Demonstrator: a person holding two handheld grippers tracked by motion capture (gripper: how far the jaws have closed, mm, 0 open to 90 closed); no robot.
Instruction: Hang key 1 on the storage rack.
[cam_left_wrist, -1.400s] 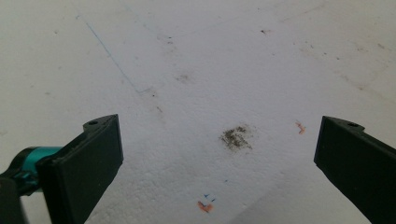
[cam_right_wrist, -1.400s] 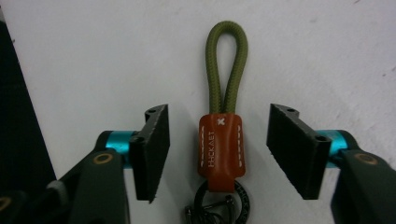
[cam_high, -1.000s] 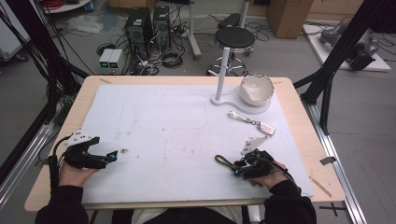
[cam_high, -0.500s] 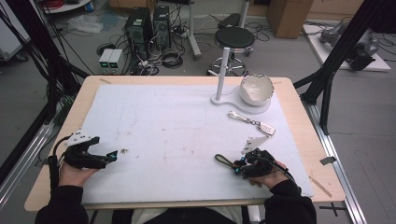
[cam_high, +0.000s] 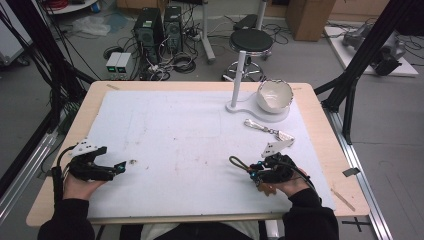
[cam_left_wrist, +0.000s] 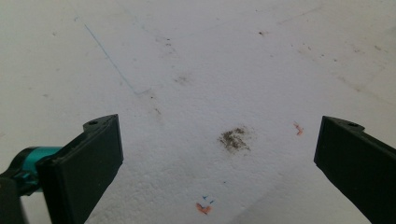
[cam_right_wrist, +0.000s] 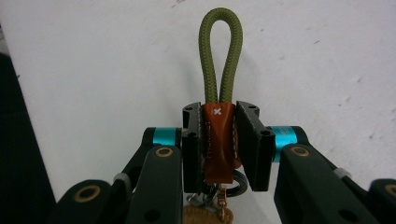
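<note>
My right gripper (cam_right_wrist: 219, 140) is shut on a keychain: its jaws clamp the brown leather band (cam_right_wrist: 218, 140), and the olive cord loop (cam_right_wrist: 220, 56) sticks out past the fingertips. In the high view that gripper (cam_high: 254, 170) sits low at the table's front right with the cord loop (cam_high: 237, 161) pointing left and a tan tag (cam_high: 265, 189) under the hand. My left gripper (cam_high: 120, 167) rests at the front left, open; its jaws stand wide apart over bare white mat with a dark smudge (cam_left_wrist: 234, 138). A second, silver keychain (cam_high: 267, 129) lies on the mat.
A white stand with an upright post (cam_high: 239, 75) and a white bowl (cam_high: 274, 95) sits at the back right. A white mat (cam_high: 175, 130) covers the wooden table (cam_high: 100, 92). A stool, computers and cables are on the floor beyond.
</note>
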